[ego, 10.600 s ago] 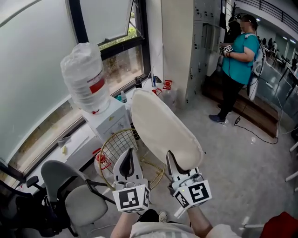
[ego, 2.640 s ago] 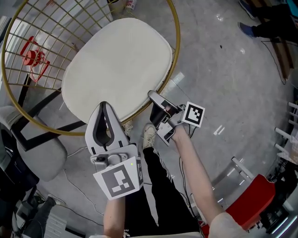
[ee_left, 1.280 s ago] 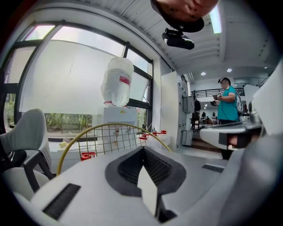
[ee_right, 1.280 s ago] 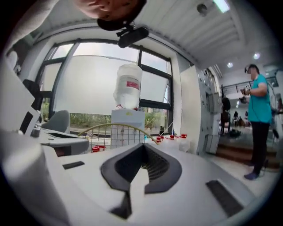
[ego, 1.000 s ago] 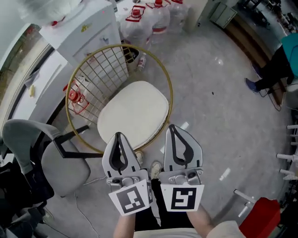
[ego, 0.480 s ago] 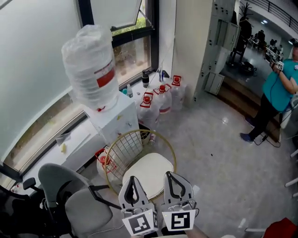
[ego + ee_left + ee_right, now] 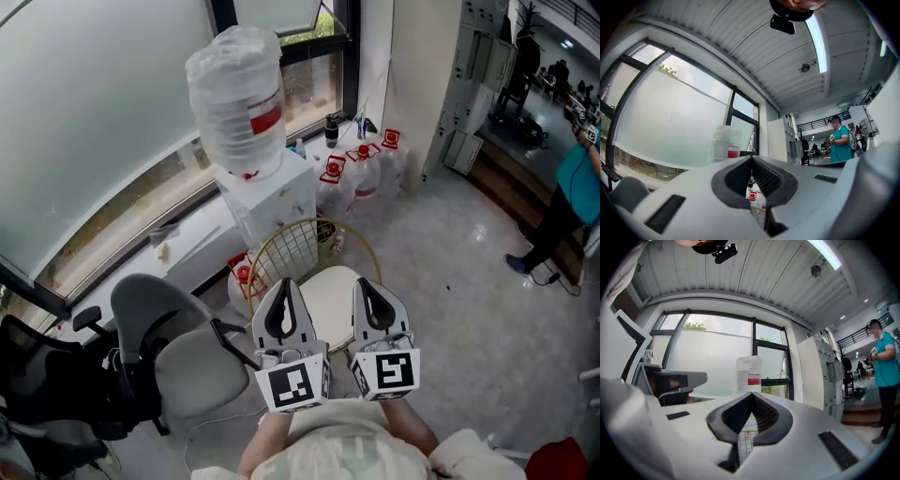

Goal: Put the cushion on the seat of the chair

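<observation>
The cream cushion lies flat on the seat of the gold wire chair, on the floor just ahead of me. Both grippers are held side by side close to my body, above the chair's near edge. The left gripper is shut and holds nothing. The right gripper is also shut and empty. Each gripper covers part of the cushion's near side. In the left gripper view the left gripper has its jaws touching. The right gripper shows the same in the right gripper view, with a bit of the chair's wire grid under it.
A white water dispenser with a big bottle stands behind the chair, and spare water jugs stand to its right. A grey office chair is at the left. A person in teal stands far right.
The cushion, held up by the right gripper 10.6 s ago, now lies on the chair seat. Both grippers have drawn back from it, shut, and the head view has lifted.
</observation>
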Available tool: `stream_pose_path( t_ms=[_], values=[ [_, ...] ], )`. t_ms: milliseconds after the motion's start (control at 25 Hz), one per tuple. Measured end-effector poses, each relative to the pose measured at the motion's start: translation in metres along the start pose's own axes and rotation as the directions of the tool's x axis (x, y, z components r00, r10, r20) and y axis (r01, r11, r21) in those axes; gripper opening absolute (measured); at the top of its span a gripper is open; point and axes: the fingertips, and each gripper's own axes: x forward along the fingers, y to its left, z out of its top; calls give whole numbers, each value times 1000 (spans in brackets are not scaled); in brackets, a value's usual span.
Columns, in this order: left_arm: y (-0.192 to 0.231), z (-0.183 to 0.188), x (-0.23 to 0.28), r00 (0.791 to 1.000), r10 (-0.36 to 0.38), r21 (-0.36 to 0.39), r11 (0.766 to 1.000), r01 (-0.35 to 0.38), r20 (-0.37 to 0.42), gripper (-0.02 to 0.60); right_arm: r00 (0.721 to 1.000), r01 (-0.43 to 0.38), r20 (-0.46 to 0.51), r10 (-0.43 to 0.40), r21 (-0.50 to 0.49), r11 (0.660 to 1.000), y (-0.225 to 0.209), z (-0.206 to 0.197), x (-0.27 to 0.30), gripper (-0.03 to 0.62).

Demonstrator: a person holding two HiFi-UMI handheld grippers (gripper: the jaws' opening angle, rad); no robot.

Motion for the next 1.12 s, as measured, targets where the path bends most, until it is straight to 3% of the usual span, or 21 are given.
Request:
stream_pose_path(
  t_ms=[200, 720, 1120],
  values=[
    [11, 8, -4, 1000, 13, 6, 1000, -13, 22, 14, 1000, -15, 16, 15, 0, 1000, 12, -1, -1, 15],
    [-18, -4, 1, 999, -46, -8, 999, 46, -3, 14, 1000, -17, 2, 17, -38, 999, 7, -2, -5, 16],
    [-15, -4, 9, 1000, -29, -10, 1000, 29, 2, 14, 1000, -31, -2, 31, -55, 998, 3, -2, 4, 16]
  ],
)
